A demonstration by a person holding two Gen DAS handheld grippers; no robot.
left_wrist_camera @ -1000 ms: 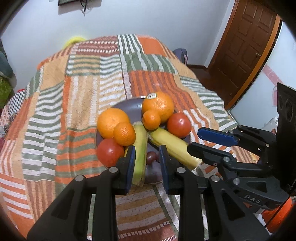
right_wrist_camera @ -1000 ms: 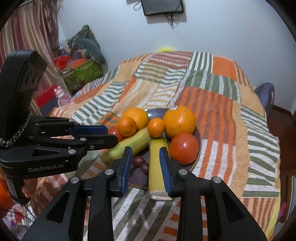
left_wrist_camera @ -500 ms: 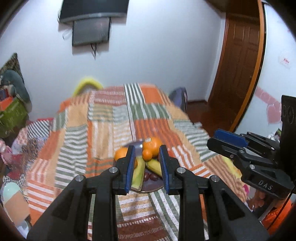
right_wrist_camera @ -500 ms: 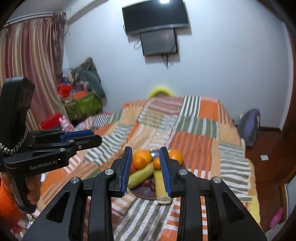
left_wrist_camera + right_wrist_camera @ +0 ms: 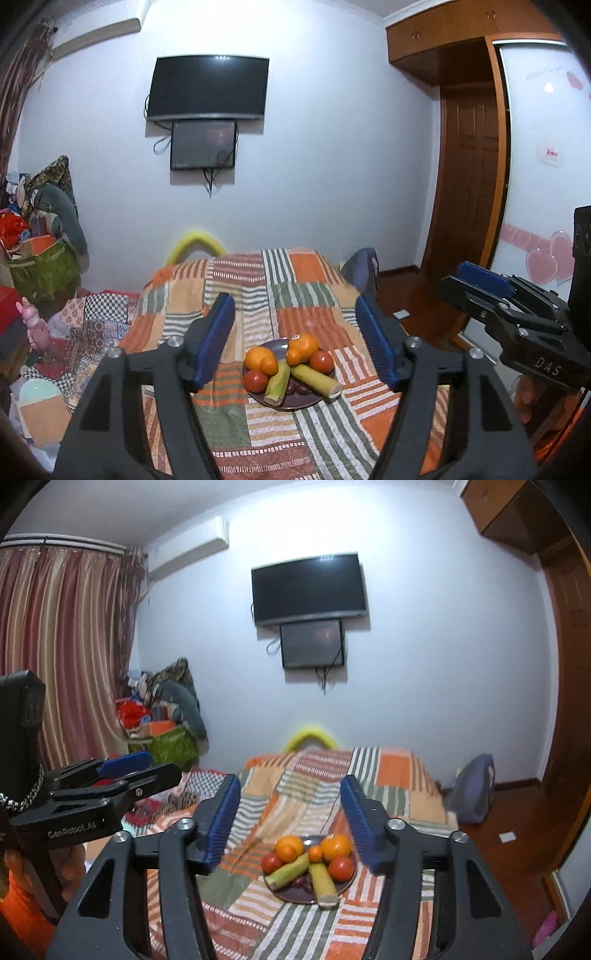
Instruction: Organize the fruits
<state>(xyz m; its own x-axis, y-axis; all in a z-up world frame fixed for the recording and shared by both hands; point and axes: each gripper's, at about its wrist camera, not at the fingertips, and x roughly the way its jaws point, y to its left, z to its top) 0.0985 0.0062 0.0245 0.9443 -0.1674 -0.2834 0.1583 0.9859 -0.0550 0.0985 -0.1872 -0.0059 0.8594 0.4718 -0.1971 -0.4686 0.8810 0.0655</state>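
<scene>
Left wrist view: the left gripper [image 5: 297, 341] is held up above a bed, its two black fingers with blue pads [image 5: 216, 341] spread wide apart and holding nothing. Between and beyond the pads, well away from them, a dark plate [image 5: 291, 403] of fruit sits on a patchwork bedspread [image 5: 255, 291] of orange, green and white stripes. On the plate are two large oranges [image 5: 306, 344], one carrying a small sticker too tiny to read, two small oranges [image 5: 269, 365], two red tomatoes [image 5: 321, 361], two yellow-green bananas [image 5: 314, 378] laid in a V, and a few dark grapes [image 5: 297, 387] between them. At the right edge, the right gripper [image 5: 476, 286] is seen from the side, with "DAS" in pale letters on its black body. A dark television [image 5: 207, 88] hangs on the white wall with a smaller screen [image 5: 203, 144] below it. A brown wooden door [image 5: 469, 177] stands to the right.

Right wrist view: the right gripper [image 5: 290, 819] is also wide open and empty. The same plate [image 5: 295, 895] lies beyond the gap between its pads, nearer the right-hand pad, not touching either. At the left, the left gripper [image 5: 140, 764] shows side-on, marked "GenRobot.AI". Striped red curtains [image 5: 66, 646] hang on the left, an air conditioner [image 5: 188, 544] is mounted high on the wall, and a green basket [image 5: 166, 744] heaped with clothes stands in the corner.
</scene>
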